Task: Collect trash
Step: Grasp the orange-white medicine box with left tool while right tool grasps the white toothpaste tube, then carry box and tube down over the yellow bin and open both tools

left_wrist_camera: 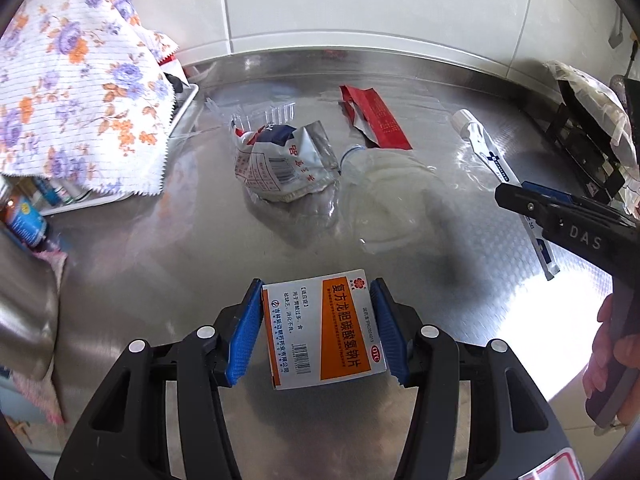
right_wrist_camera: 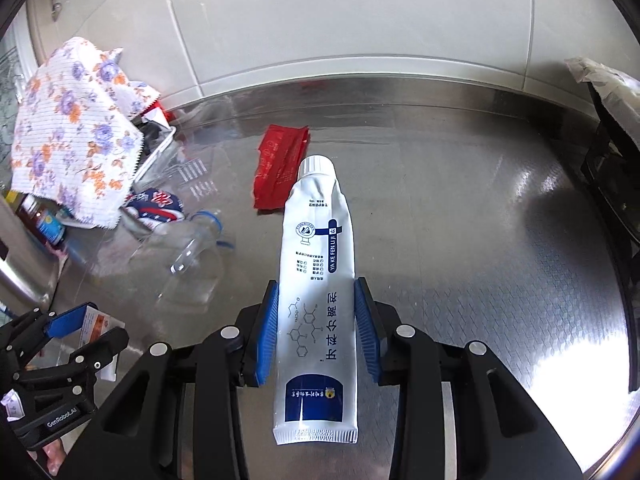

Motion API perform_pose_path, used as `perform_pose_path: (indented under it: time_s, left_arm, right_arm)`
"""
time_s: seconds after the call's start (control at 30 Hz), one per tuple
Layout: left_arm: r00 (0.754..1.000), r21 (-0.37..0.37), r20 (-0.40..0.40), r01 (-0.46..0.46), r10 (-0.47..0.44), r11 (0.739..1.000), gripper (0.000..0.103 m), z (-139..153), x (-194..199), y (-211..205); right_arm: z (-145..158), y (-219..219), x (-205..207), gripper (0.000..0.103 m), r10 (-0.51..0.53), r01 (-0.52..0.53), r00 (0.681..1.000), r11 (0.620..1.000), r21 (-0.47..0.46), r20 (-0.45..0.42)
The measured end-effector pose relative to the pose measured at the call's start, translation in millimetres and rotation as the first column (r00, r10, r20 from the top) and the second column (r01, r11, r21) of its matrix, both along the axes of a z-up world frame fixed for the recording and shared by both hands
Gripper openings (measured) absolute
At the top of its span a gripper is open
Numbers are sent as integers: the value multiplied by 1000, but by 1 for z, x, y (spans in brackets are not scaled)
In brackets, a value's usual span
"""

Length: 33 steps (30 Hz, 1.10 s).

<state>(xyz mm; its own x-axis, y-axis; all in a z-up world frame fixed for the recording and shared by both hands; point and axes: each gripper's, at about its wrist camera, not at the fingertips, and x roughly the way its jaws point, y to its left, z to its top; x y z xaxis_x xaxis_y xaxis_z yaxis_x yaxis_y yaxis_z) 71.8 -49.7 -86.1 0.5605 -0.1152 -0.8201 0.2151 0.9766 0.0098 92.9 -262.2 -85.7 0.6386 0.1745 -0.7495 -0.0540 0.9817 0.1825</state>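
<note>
My left gripper [left_wrist_camera: 316, 292] is shut on a white and orange medicine packet [left_wrist_camera: 324, 328], held between its blue pads just above the steel counter. My right gripper [right_wrist_camera: 316, 292] has its blue pads against both sides of a white toothpaste tube [right_wrist_camera: 318, 280], cap pointing away; the tube lies on the counter. The tube also shows in the left wrist view [left_wrist_camera: 492, 160]. On the counter beyond lie a crumpled white and blue foil bag [left_wrist_camera: 276, 160], a clear plastic bottle [left_wrist_camera: 372, 184] and a red wrapper [left_wrist_camera: 376, 116].
A floral cloth [left_wrist_camera: 76, 80] covers a white basket of bottles at the left. A black rack with a plastic bag [left_wrist_camera: 588, 120] stands at the right. A white tiled wall [left_wrist_camera: 360, 8] runs along the back of the steel counter [left_wrist_camera: 200, 240].
</note>
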Motion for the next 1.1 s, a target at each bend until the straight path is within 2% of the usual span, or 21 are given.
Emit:
perform_pose_path:
  time_s: [0.2,0.53,0.7,1.1]
  left_arm:
    - [1000,13,18,-8,7,1000,53,9,-30,-6]
    - [999,-15,31,22,-22,1000,53,20,-70,-1]
    - [998,-33,46,43,-42,999,53,24,-94,14]
    - [996,-55,71,63,-60,996,54,31,-189,56]
  right_arm:
    - [14,-4,-33,38,38,-37,999,999,-11,37]
    - [29,-5,-89,38,-1,1,998,1000,-3,66]
    - [37,5,-128,38,-35,36,996,999,-2,80]
    - [51,44,-240,38,-39,43,993,999,-34,110]
